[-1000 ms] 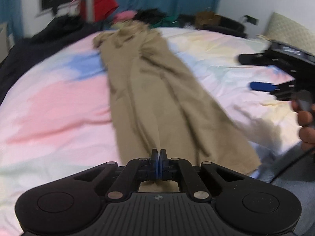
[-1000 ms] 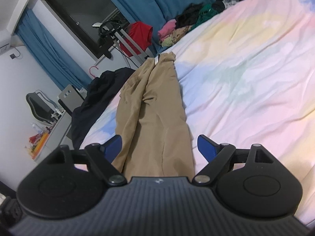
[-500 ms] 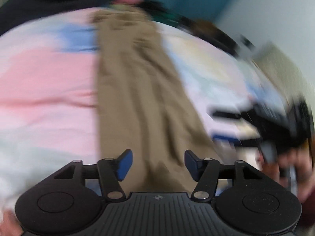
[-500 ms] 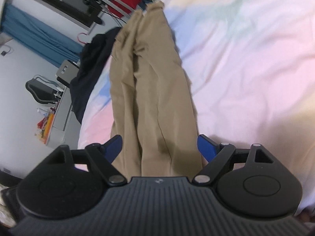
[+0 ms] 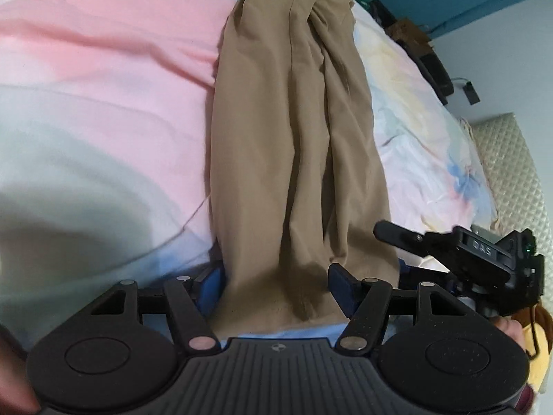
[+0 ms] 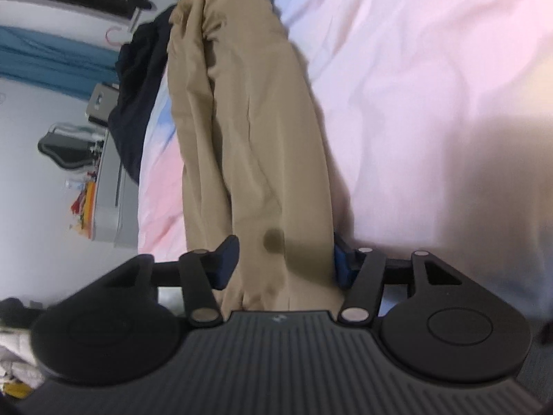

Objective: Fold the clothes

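The bed (image 5: 103, 79) fills most of the room in front of the person, under a pastel sheet washed with pink, pale green, yellow and blue. Laid flat on it is a pair of tan trousers (image 5: 297, 131), folded lengthwise so one leg lies on the other. Their long axis runs straight away from the person: the hem end points back at the near edge of the bed, the waist end points at the far edge, where a dark garment (image 6: 138, 79) is heaped beside them. A few long creases run down the cloth, following the same line.

Both tools are at the hem end. The left gripper (image 5: 276, 285) hangs over the hem with its blue pads (image 5: 340, 285) spread to either side of the cloth, one at the left edge, one partway across; they do not press on it. The right gripper (image 6: 281, 259) is at the same hem, just beside the left one, on the right-hand edge of the trousers. Its jaws are closing with the tan cloth between them, the pads (image 6: 226, 259) at either side of a fold, not yet pinching it.
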